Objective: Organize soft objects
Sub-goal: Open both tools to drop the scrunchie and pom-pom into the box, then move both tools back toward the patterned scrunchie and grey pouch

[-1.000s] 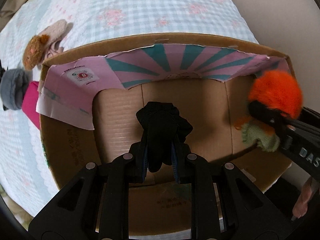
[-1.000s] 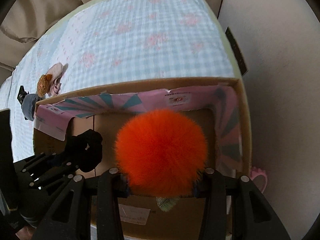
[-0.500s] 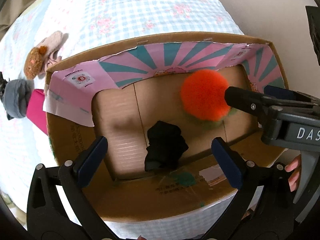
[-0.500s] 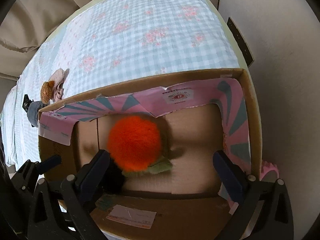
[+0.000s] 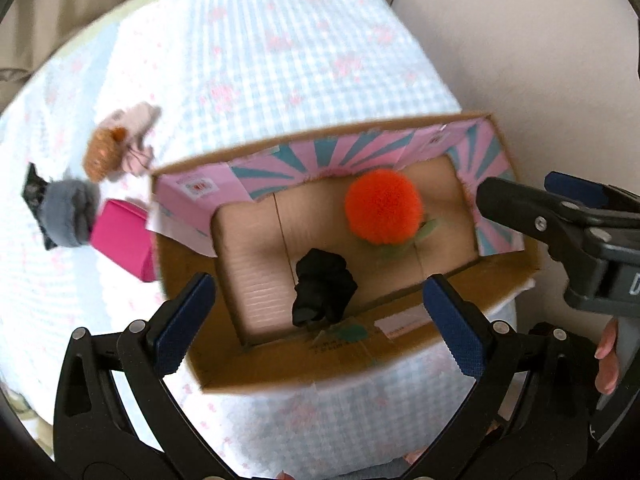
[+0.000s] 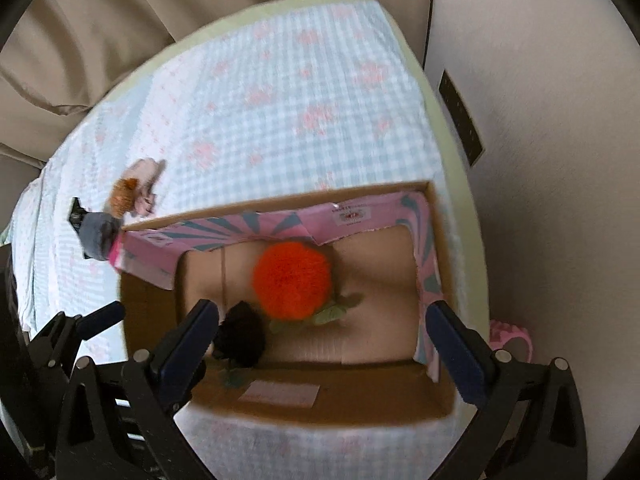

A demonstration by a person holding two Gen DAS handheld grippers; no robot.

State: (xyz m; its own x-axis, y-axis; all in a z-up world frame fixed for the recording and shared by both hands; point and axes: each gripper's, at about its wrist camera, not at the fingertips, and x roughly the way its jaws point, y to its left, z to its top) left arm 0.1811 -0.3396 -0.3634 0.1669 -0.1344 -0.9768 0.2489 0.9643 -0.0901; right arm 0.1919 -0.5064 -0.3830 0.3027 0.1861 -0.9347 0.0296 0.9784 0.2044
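An open cardboard box with pink and teal flaps sits at the near edge of the checked bed. Inside lie an orange fluffy pompom with green leaves and a black soft bundle. My left gripper is open and empty above the box's near side. My right gripper is open and empty above the box; it also shows in the left wrist view at the right.
On the bed left of the box lie a brown and pink plush, a grey soft item and a magenta box. A wall stands right. A pink object lies beside the box.
Both grippers opened and let the black bundle and the orange pompom drop into the box, then pulled back and up. The box now looks smaller in both views.
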